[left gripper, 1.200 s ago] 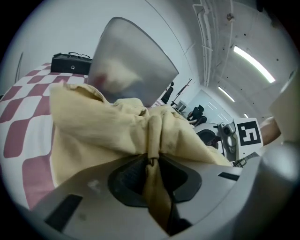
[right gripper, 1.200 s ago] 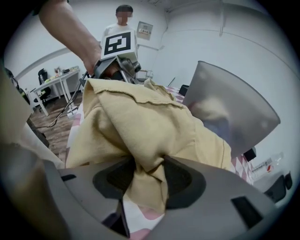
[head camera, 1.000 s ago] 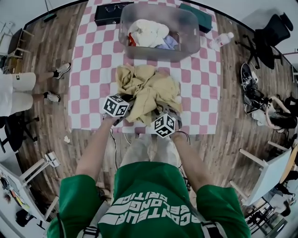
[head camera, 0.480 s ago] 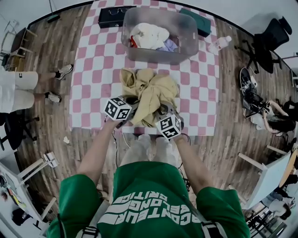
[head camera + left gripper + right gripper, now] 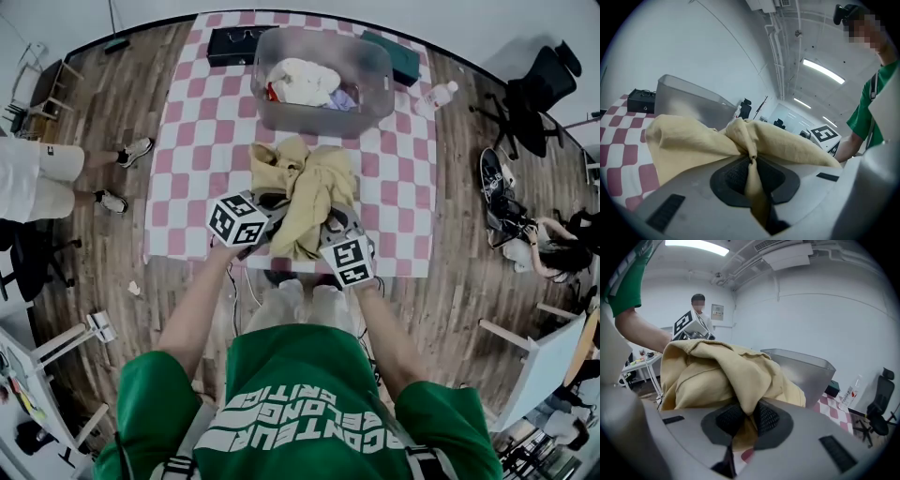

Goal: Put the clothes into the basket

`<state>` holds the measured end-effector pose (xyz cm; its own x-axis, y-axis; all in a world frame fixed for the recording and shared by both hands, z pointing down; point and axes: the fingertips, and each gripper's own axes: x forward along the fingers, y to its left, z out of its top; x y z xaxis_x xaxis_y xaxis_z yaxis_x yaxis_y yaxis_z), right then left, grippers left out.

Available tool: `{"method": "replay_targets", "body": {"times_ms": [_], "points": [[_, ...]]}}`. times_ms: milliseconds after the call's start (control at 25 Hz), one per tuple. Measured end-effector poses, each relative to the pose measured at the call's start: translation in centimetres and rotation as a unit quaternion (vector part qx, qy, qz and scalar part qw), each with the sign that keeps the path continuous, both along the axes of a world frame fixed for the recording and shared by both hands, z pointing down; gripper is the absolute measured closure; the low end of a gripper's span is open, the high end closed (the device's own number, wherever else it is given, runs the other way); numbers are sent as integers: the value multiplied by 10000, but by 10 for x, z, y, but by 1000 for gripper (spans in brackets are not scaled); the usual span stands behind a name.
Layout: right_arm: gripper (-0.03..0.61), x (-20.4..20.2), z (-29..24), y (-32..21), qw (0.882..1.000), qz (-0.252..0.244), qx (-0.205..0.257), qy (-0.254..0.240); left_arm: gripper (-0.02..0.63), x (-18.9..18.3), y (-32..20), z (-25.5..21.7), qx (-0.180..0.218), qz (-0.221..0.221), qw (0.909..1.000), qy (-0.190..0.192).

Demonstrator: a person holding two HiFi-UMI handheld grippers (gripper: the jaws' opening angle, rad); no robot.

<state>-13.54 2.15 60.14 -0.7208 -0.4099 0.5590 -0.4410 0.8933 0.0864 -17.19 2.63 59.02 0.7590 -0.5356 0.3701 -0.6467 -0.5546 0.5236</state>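
A crumpled pale-yellow cloth garment [image 5: 314, 187] is held by both grippers over the pink-and-white checked cloth [image 5: 192, 141] that is spread on the wooden plank floor [image 5: 103, 122]; the garment is bunched between the two grippers and hangs in folds from them; whether its lowest fold touches the checked cloth cannot be told. The left gripper [image 5: 272, 202] is seen at the garment's left side; in the left gripper view its jaws are drawn nearly together, and a thin twisted fold of the yellow fabric is pinched between the dark ribbed pads [image 5: 736, 176]. The right gripper [image 5: 330, 217] is seen at the garment's near right side; its jaws have just been closing and stand narrow, and a thicker fold of the same fabric is clamped between its pads [image 5: 766, 418]. The translucent grey plastic basket [image 5: 375, 105] stands just beyond the garment, near the far end of the checked cloth; the garment is outside it; a white cloth [image 5: 305, 80] is seen lying inside it, with other small items beside it. A black case [image 5: 234, 42], a dark green box [image 5: 403, 58] and a clear plastic bottle [image 5: 436, 94] are set around the basket.
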Motion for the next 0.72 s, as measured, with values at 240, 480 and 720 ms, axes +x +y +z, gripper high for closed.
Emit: {"method": "replay_targets", "body": {"times_ms": [240, 480, 720], "points": [[531, -5, -52, -3, 9985, 146, 259, -470, 594, 1, -3, -57, 563, 0, 9984, -54], [531, -9, -112, -13, 9947, 237, 635, -773, 594, -3, -11, -120, 1129, -78, 9934, -187], [531, -14, -175, -31, 9882, 207, 1041, -1106, 594, -7, -27, -185, 1702, -189, 9846, -365]]}}
